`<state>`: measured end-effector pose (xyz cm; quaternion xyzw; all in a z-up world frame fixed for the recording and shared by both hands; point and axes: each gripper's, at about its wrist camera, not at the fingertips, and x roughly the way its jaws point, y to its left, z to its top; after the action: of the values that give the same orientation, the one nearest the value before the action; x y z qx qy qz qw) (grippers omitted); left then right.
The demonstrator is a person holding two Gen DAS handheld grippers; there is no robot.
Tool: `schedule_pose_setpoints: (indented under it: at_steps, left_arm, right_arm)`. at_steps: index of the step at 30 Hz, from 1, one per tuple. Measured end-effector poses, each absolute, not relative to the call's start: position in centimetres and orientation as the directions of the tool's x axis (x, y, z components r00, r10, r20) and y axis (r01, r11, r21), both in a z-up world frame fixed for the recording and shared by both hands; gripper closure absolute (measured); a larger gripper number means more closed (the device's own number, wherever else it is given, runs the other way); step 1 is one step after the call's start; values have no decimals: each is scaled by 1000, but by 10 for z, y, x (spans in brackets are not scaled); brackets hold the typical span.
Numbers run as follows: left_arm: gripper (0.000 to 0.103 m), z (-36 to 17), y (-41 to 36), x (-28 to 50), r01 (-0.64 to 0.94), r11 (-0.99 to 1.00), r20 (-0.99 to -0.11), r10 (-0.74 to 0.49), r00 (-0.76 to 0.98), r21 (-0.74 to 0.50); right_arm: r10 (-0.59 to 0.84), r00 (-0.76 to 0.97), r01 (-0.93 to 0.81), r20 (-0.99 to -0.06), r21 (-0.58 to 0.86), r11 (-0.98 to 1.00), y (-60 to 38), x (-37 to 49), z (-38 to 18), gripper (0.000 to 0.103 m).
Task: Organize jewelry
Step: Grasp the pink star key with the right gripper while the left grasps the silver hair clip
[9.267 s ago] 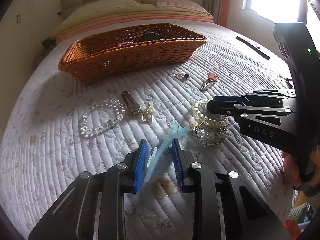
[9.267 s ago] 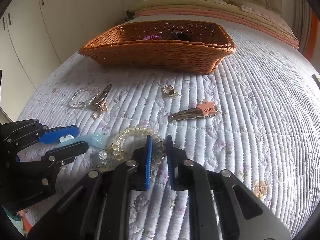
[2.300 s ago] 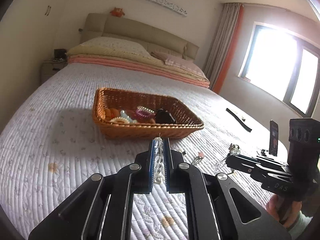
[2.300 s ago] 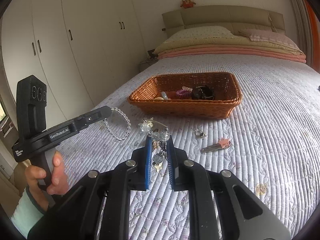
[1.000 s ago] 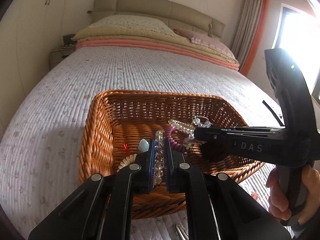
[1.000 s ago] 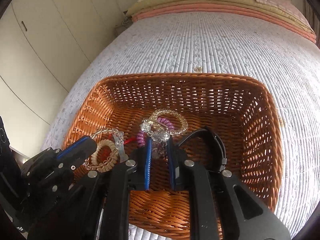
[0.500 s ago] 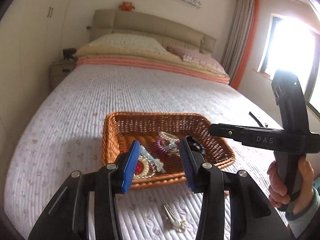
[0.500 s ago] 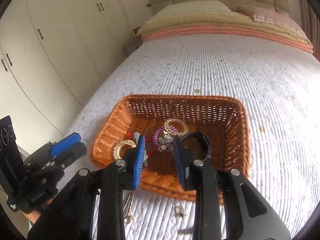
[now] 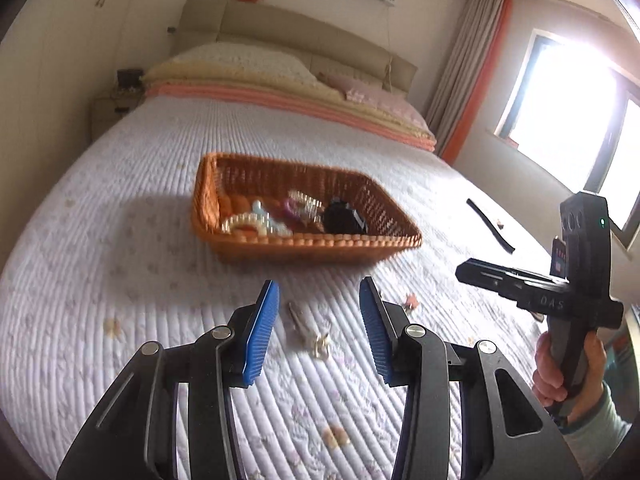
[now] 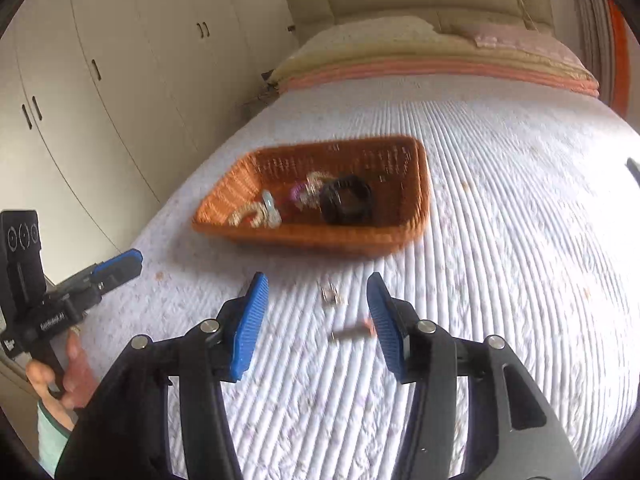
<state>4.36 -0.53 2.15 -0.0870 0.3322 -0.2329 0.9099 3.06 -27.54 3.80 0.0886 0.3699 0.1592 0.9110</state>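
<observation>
A wicker basket (image 9: 208, 188) (image 10: 416, 184) on the bed holds bracelets, a pale blue clip, a purple coil tie and a black band (image 10: 346, 200). My left gripper (image 9: 316, 300) is open and empty, held above a brown hair clip with a gold charm (image 9: 306, 330) on the quilt. My right gripper (image 10: 314, 300) is open and empty above a small gold earring (image 10: 331, 293) and a pink-tipped hair clip (image 10: 354, 333). The pink clip (image 9: 410, 302) also shows in the left wrist view. Each gripper shows in the other's view, the right (image 9: 464, 270) and the left (image 10: 132, 260).
The white quilted bed (image 9: 100, 260) stretches to pillows and a headboard (image 9: 280, 36) at the back. A black strap (image 9: 490, 226) lies at the right near the window. White wardrobes (image 10: 100, 80) stand at the left.
Both grippers carried bracelets over the basket, opened and let them go inside. They have since drawn back toward the near side of the bed, lower over the loose clips.
</observation>
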Motion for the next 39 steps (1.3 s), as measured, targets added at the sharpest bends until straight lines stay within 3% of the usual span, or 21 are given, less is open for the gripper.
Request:
schedule_pose_setpoints:
  at_steps: [7,18,23,25,32,39]
  left_arm:
    - [62,-23,-11,67,328,871,-650,-491,580,-365]
    - [64,-63,-40,118,287,891,-748,-452,487,-352]
    - [66,-65,-36,119,290,881,-732,-472,492,-373]
    - [76,-68,-30,120,274,878,-726,-479,493,-393]
    - [80,-71,-16,121,254,841,-692,-538,481,-478]
    - [76,-67,-36,119,272,886,-729,-463,504,-375]
  right_arm:
    - [340,633,-147,-695,323,935,-287,29,-16,55]
    - [344,610,-121,-714,345,931,-296,37,-40,55]
    - [359,585,-134,-727,350,927,-288,44,-44,55]
    - [364,578,-128,-730,359,924,-286,50,-46,55]
    - [325,569,-98,-755,330,939,-274,70,-48,55]
    - [276,586,-61,-762,297,953,-265,82,-48,55]
